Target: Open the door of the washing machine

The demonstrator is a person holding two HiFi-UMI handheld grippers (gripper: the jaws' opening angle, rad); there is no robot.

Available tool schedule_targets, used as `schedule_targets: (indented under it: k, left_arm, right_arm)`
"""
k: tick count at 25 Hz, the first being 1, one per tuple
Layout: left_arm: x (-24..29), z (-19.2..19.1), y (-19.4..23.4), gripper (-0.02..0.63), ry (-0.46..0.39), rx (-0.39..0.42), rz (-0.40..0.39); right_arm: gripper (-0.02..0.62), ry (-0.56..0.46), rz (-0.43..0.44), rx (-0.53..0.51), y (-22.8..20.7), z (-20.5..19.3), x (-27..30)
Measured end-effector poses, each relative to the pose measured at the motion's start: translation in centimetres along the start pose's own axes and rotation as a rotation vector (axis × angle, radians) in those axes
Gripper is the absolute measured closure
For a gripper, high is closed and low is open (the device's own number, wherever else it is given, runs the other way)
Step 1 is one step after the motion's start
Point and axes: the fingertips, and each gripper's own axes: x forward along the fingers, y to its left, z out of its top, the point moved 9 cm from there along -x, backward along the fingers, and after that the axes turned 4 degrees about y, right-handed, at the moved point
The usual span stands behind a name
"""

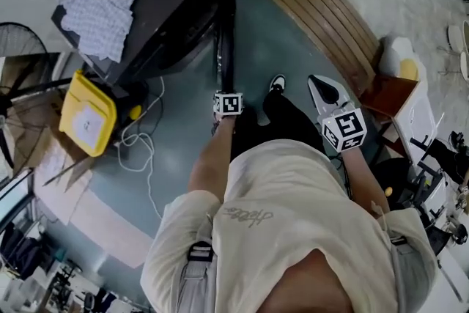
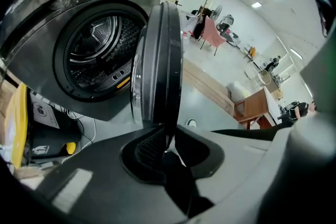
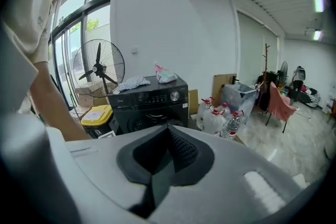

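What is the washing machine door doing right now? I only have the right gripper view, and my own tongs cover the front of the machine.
Observer: The door stands swung open; the left gripper view sees it edge-on.
Operator: Is anything holding it?
Observer: The left tongs. The door's rim runs in between them, and they look closed on it.
Operator: And inside the machine?
Observer: The drum mouth is exposed, and no laundry shows in the part that is visible.
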Motion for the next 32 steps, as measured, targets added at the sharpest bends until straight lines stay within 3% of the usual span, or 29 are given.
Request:
schedule_targets:
  k: [6,12,16,20,23,27,32]
  left_arm:
    - [0.5,0.3,-3.0,0.532,0.044,-0.002,0.007]
    - [0.8,1.2,-5.7,0.534,0.053,-0.059,0.080]
    - [1.8,1.3,-9.9,0.529,0.101,-0.150,-0.064]
    - [2.5,2.7,-12.1,0.529,0.072,-0.185,-0.040]
    - [3.4,3.6,-15.0,0.529,0.072,-0.307,-0.124]
    - [3.7,5.9,-16.0,0.532,-0.013,-0.353,-0.006]
    - [4.5,8.1,-18.4,0.532,-0.020,-0.404,-0.001]
  right_arm:
    - [0.594,-0.010,-0.012,0.059,-3.8,-2.3,-2.2]
    - [0.594,-0.043,0.006,0.058,-8.5,-3.2,-3.9]
    - [0.594,-0.052,-0.011,0.070,-11.6,-4.4,-5.6]
    - [0.594,-0.052,-0.028,0.079,-14.3,-6.3,-7.2]
    - [0.594,-0.062,-0.048,0.098,-16.6,-7.3,-8.5]
    - [0.594,-0.080,-0.075,0.135,-19.4,-8.7,-10.0]
    - [0.594,-0.073,-0.083,0.177,-22.1,-10.4,-11.1]
